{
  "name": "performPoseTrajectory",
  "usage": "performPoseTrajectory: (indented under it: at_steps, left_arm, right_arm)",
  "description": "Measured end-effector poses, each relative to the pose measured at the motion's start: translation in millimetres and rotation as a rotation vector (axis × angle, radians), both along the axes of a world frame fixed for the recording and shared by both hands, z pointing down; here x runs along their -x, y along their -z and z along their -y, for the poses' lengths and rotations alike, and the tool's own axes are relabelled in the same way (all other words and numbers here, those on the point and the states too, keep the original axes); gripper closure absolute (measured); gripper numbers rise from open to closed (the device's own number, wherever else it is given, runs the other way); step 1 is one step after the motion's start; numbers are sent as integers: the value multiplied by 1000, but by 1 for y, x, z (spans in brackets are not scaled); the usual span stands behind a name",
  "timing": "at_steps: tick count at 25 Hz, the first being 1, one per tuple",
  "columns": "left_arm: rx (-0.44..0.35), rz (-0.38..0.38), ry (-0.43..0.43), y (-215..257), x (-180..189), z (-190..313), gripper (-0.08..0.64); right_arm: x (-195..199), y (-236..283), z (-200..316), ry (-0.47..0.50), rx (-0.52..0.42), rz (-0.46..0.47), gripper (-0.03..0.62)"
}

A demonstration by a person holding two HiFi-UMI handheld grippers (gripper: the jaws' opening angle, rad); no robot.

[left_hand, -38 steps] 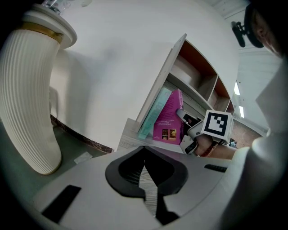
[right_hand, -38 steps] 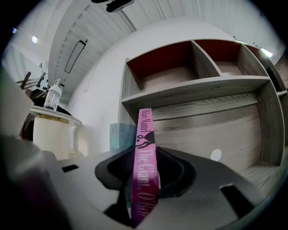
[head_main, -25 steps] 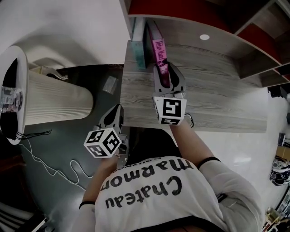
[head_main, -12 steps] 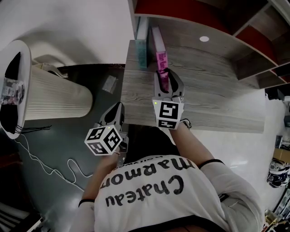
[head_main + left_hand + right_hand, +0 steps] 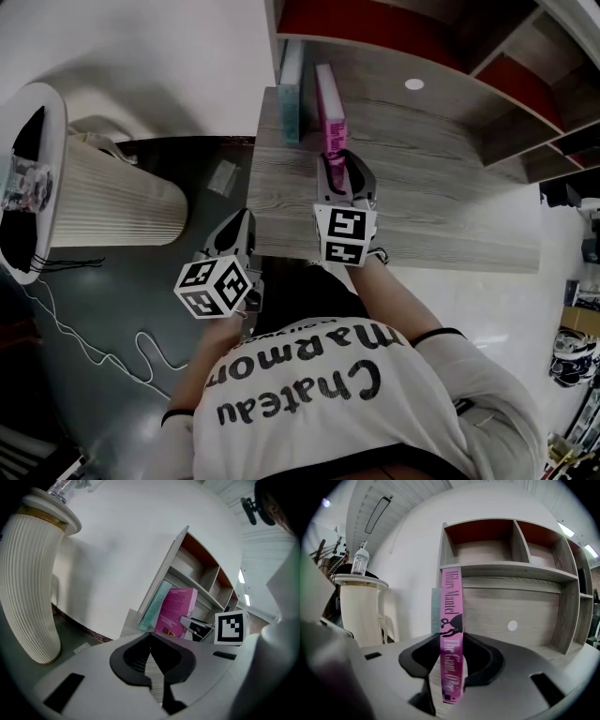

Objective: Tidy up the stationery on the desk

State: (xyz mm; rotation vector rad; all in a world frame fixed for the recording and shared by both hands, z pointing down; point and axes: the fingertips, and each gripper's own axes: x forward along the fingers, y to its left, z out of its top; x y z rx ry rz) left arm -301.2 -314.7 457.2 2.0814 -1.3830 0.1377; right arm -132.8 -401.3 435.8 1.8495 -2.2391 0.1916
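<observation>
A thin pink book (image 5: 330, 111) stands upright on the grey wooden desk (image 5: 441, 187), with my right gripper (image 5: 339, 164) shut on its lower spine. The right gripper view shows that pink book (image 5: 452, 634) clamped between both jaws of the right gripper (image 5: 452, 688), spine facing the camera. A teal book (image 5: 292, 103) stands just left of it against the shelf's end panel; the teal book (image 5: 435, 606) peeks out behind the pink spine. My left gripper (image 5: 238, 230) hangs off the desk's left edge, shut and holding nothing. In its own view the left gripper (image 5: 153, 670) has its pads pressed together.
A wooden shelf unit with red-backed cubbies (image 5: 375, 23) rises behind the desk. A white ribbed pedestal (image 5: 108, 197) with a clear bottle (image 5: 23, 187) on its top stands left of the desk. A thin cable (image 5: 94, 352) trails over the dark floor.
The pink book now stands a little straighter and closer to the teal book, with the right gripper still on it. The left gripper has barely moved.
</observation>
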Motion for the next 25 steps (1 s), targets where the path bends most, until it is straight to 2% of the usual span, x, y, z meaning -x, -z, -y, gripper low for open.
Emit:
performPoseTrajectory:
  at_steps: [11, 25]
  left_arm:
    - [-16, -28, 31, 7, 5, -8, 545]
    - [-38, -35, 76, 17, 13, -7, 545]
  right_arm:
    - [-1, -22, -19, 2, 127, 29, 431]
    - [17, -36, -15, 62, 182, -9, 431]
